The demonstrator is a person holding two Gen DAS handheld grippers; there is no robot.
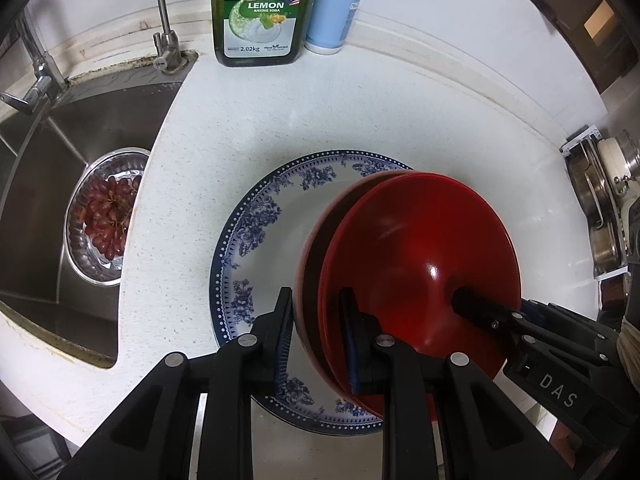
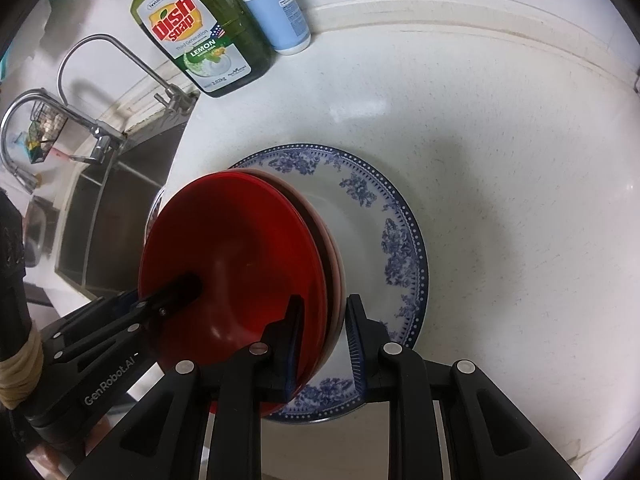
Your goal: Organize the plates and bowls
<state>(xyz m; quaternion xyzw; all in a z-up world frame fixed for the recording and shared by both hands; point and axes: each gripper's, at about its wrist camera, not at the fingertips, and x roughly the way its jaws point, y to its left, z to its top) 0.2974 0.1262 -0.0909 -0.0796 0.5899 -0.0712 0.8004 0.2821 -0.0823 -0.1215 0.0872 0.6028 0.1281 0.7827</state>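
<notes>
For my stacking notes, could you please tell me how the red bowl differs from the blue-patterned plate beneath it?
The red bowl is a plain glossy red; the blue-patterned plate is white with blue flowers and a dotted rim. The bowl is deep and narrower; the plate is shallow and wider. The bowl is gripped at opposite rims by the left hand-held gripper and right hand-held gripper; the plate lies flat on the counter. Both are round.

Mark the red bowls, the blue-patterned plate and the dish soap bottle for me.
red bowls (image 1: 420, 240), left wrist view, inside of the top bowl.
blue-patterned plate (image 2: 400, 256), right wrist view, floral rim.
dish soap bottle (image 1: 260, 12), left wrist view, front label.
</notes>
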